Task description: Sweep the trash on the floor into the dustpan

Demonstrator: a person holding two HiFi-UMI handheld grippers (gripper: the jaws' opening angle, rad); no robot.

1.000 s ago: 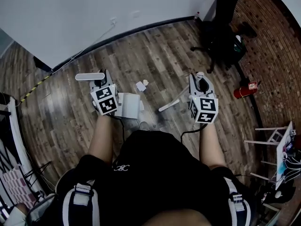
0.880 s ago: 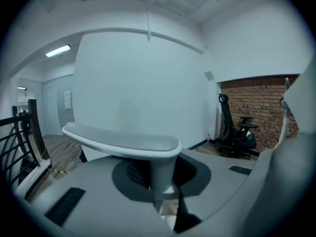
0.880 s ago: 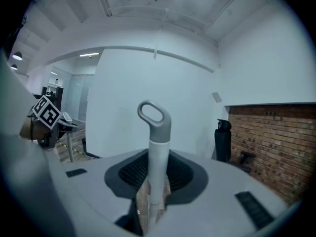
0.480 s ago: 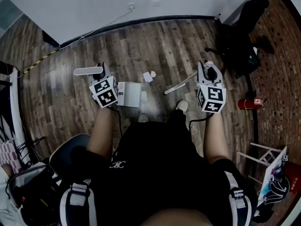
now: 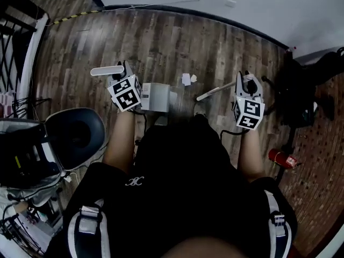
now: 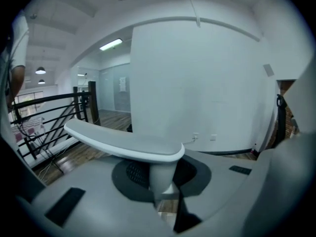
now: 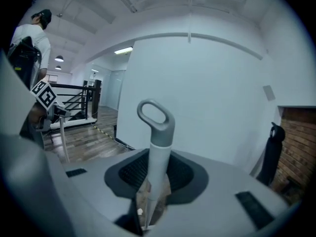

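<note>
In the head view my left gripper (image 5: 122, 79) is shut on the stem of the white dustpan handle (image 5: 105, 70). The dustpan (image 5: 156, 97) hangs just right of it over the wood floor. My right gripper (image 5: 246, 85) is shut on the broom; its pale stick (image 5: 215, 91) slants down-left. Two small white scraps of trash (image 5: 186, 79) lie on the floor between the dustpan and the stick. The left gripper view shows the handle's flat top (image 6: 123, 144) above the closed jaws. In the right gripper view the grey looped broom handle (image 7: 155, 132) stands up between the jaws.
A grey round chair seat (image 5: 75, 136) stands at my left, with railings (image 5: 21, 52) beyond it. A black office chair (image 5: 317, 79) and a red fire extinguisher (image 5: 282, 158) are at the right. The white wall's baseboard (image 5: 215, 18) runs along the far side. A person (image 7: 29, 38) stands at the far left.
The head view has swung round: the wall and black chair slid right, and the grey seat came in at the left. Both grippers keep their hold, and the trash stays between them.
</note>
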